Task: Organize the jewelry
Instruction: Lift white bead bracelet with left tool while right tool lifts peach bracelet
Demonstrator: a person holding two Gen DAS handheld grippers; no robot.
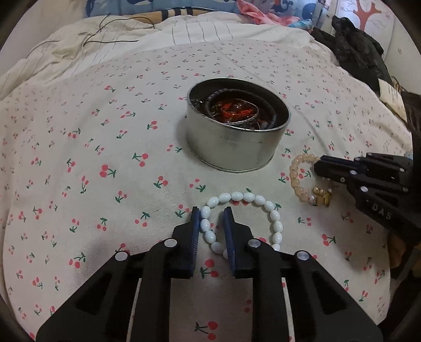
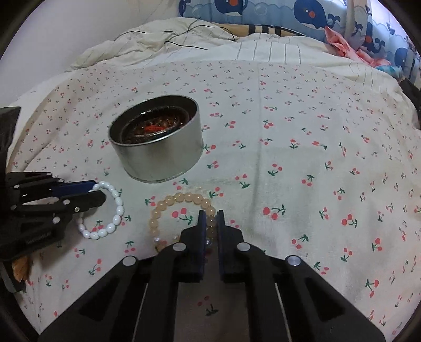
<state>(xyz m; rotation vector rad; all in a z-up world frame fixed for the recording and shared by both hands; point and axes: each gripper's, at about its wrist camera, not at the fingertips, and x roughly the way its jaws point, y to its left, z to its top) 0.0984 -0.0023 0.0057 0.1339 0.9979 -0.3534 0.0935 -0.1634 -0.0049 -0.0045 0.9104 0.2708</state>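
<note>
A white bead bracelet (image 1: 263,204) lies on the cherry-print cloth. My left gripper (image 1: 212,211) straddles its left side, jaws a bead-width apart, beads between them; it does not look clamped. A peach bead bracelet (image 2: 181,198) with a gold charm lies to the right. My right gripper (image 2: 210,214) has its jaws close around the bracelet's right side, seemingly pinching the beads. A round metal tin (image 1: 231,147) holding dark and red jewelry stands behind both bracelets. The tin also shows in the right wrist view (image 2: 163,160), as does the white bracelet (image 2: 117,210).
The cherry-print cloth (image 1: 79,157) covers a bed. A rumpled cream blanket with black cords (image 1: 105,34) lies at the back. Dark clothing (image 1: 355,50) is piled at the far right. Whale-print pillows (image 2: 315,18) line the headboard.
</note>
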